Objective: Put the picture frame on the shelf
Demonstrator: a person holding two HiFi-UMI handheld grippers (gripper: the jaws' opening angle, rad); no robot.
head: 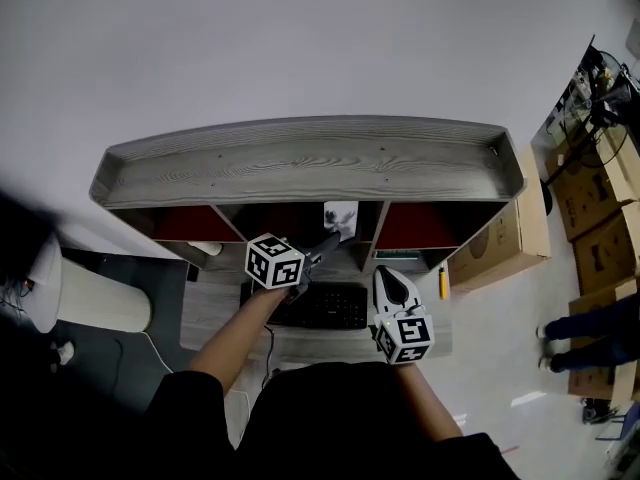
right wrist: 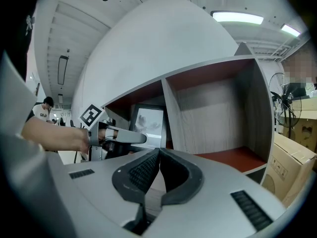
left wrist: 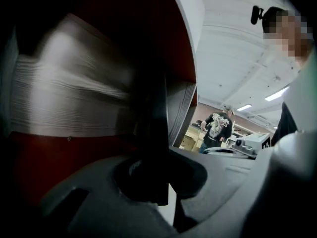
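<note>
The picture frame [head: 341, 218] stands upright in the middle compartment of the grey wooden shelf [head: 310, 158] with red back panels. My left gripper [head: 328, 240] reaches into that compartment and is shut on the frame's edge. In the left gripper view the frame [left wrist: 154, 128] shows edge-on as a dark upright bar clamped between the jaws [left wrist: 157, 192]. From the right gripper view, the frame [right wrist: 148, 124] shows a pale picture, with the left gripper [right wrist: 134, 139] against its lower part. My right gripper [right wrist: 158, 155] is shut and empty; it hangs in front of the shelf, above the desk [head: 388, 276].
A black keyboard [head: 330, 306] lies on the desk under both grippers, and a yellow object [head: 443, 282] lies to its right. Cardboard boxes [head: 600, 208] stand on the floor at the right, a white cylinder [head: 100, 303] at the left. A person [left wrist: 217, 128] stands in the background.
</note>
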